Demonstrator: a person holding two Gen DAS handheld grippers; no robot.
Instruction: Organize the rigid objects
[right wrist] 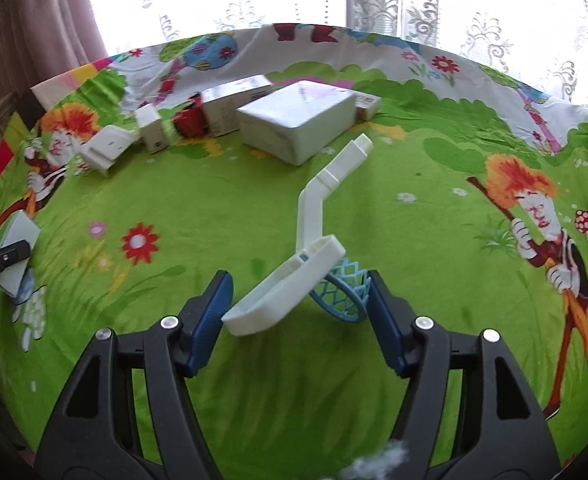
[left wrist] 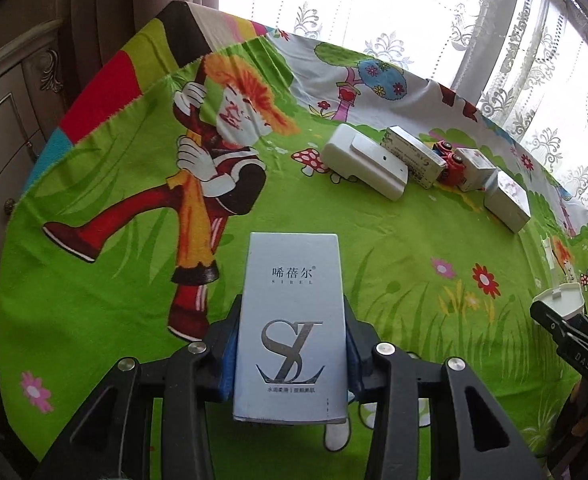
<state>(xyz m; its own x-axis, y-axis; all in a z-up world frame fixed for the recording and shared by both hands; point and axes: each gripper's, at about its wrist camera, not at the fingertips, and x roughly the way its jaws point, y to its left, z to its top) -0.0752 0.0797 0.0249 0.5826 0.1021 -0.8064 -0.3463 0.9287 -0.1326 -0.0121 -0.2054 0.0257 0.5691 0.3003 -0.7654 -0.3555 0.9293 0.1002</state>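
Observation:
My left gripper (left wrist: 291, 354) is shut on a pale blue SIBEL carton (left wrist: 291, 320), held upright above the green cartoon cloth (left wrist: 394, 280). In the right wrist view this carton (right wrist: 15, 252) shows at the far left. My right gripper (right wrist: 300, 312) is open around a white toy basketball stand (right wrist: 294, 280) with a blue net hoop (right wrist: 344, 296); the stand lies tilted between the fingers, touching neither pad that I can see. The stand's base also shows in the left wrist view (left wrist: 560, 296).
A row of things stands at the table's far side: a white plastic device (left wrist: 364, 162), white boxes (left wrist: 412, 156), a red toy car (left wrist: 452, 166) and a large white box (right wrist: 298, 120). A cabinet (left wrist: 1, 128) is left; curtains hang behind.

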